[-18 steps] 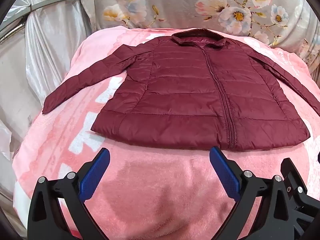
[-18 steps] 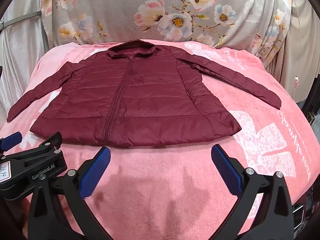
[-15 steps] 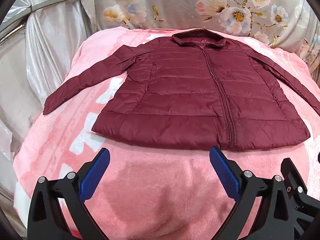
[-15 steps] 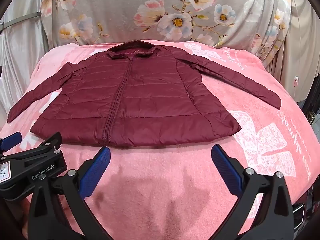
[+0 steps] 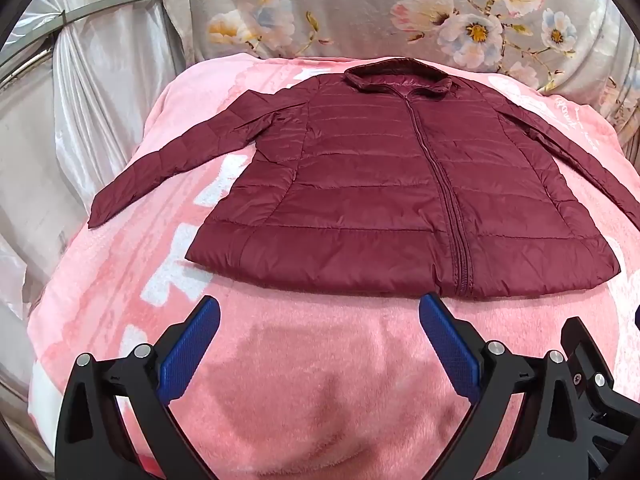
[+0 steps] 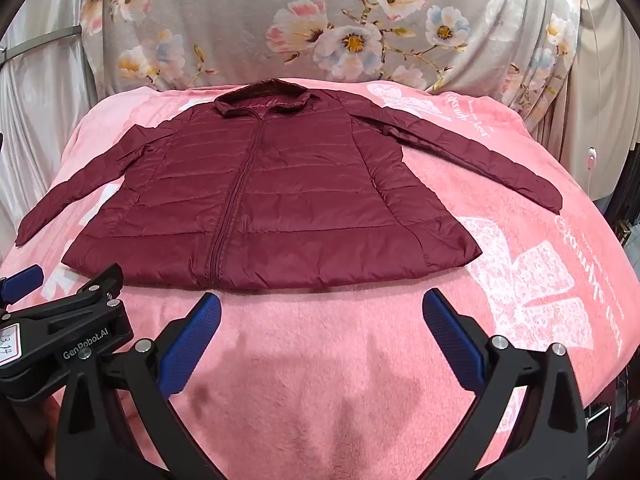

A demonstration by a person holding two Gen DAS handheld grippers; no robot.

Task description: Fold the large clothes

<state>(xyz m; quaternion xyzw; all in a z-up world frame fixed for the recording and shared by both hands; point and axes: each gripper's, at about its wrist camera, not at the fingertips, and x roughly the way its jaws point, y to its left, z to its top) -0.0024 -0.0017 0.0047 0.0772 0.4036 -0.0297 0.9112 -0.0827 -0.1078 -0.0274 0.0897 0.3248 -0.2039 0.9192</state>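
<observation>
A maroon quilted jacket (image 5: 384, 184) lies flat and zipped on a pink blanket (image 5: 320, 380), collar at the far side, both sleeves spread outward. It also shows in the right wrist view (image 6: 280, 200). My left gripper (image 5: 320, 336) is open and empty, hovering just before the hem near the zipper's bottom. My right gripper (image 6: 322, 336) is open and empty, just before the hem's right half. The left gripper's body (image 6: 60, 332) shows at the left of the right wrist view.
A floral grey cloth (image 6: 320, 28) hangs behind the bed. Silvery drapes and a metal bar (image 5: 80, 60) stand on the left. The blanket drops off at the right edge (image 6: 600, 320), with dark objects below.
Both views have crept very slightly; the jacket sits a touch lower in the left view. Nothing was taken hold of.
</observation>
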